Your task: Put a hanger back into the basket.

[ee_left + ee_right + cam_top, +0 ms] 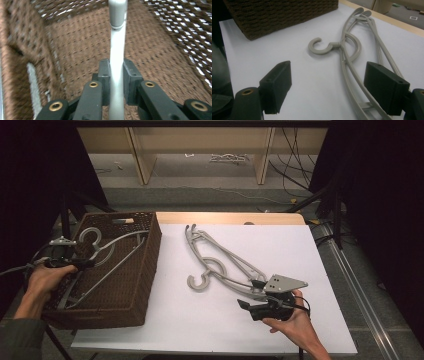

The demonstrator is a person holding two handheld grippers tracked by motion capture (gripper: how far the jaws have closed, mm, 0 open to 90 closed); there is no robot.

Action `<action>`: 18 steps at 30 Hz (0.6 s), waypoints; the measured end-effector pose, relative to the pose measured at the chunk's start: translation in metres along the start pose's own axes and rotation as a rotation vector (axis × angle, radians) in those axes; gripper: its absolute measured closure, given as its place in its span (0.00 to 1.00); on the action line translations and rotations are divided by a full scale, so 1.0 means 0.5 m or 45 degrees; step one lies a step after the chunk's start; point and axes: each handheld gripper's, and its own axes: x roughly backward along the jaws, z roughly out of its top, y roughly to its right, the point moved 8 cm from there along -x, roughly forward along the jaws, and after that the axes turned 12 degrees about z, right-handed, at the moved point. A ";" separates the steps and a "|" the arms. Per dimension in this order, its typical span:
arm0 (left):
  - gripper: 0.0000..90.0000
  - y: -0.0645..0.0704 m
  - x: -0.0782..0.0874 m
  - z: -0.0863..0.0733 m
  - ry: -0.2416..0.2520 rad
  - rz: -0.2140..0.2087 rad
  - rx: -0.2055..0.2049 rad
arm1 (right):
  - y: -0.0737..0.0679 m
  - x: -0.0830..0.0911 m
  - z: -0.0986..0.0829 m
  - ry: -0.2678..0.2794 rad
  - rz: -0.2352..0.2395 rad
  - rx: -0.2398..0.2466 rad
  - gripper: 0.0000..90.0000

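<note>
Left gripper view: left gripper (116, 75) clamps grey hanger (117, 50) over basket (75, 42); right gripper (328, 87) gapes wide.

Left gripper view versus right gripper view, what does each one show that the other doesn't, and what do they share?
Left gripper view: the left gripper shut on a grey hanger bar, seen from inside the basket over its woven floor.

Right gripper view: the right gripper open above the white table, with the hangers on the table lying flat, one hook curling left.

Both: the brown woven basket and grey plastic hangers.

Basket weave (75, 50) blurred; hanger (117, 62) cut off top, bottom.
</note>
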 end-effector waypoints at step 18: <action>0.65 -0.053 0.000 -0.021 -0.022 0.188 0.210 | 0.002 -0.001 -0.003 -0.008 0.000 0.003 0.25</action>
